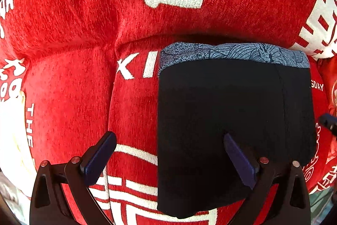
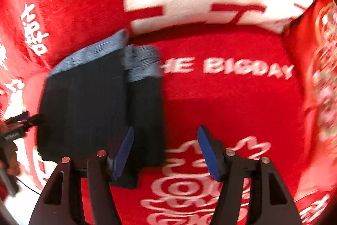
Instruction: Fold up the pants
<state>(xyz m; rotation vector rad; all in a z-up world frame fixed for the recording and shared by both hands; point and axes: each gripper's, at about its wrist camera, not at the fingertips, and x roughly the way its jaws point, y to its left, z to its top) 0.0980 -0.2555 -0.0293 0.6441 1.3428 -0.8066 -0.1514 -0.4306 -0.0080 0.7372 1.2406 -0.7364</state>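
Note:
The black pants (image 1: 231, 119) lie folded into a compact rectangle on a red sofa, with a blue-grey patterned waistband (image 1: 231, 53) at the far edge. My left gripper (image 1: 168, 153) is open and empty, its right finger over the near left part of the pants. In the right wrist view the pants (image 2: 101, 111) lie at the left, blurred. My right gripper (image 2: 165, 151) is open and empty, straddling the pants' near right edge. The left gripper (image 2: 19, 123) shows at the far left edge of that view.
The red sofa cover (image 1: 69, 88) has white printed characters and words. Red back cushions (image 1: 147, 14) rise just behind the pants. Another red cushion (image 2: 322, 77) stands at the right. The right gripper's tip (image 1: 328, 121) shows at the right edge.

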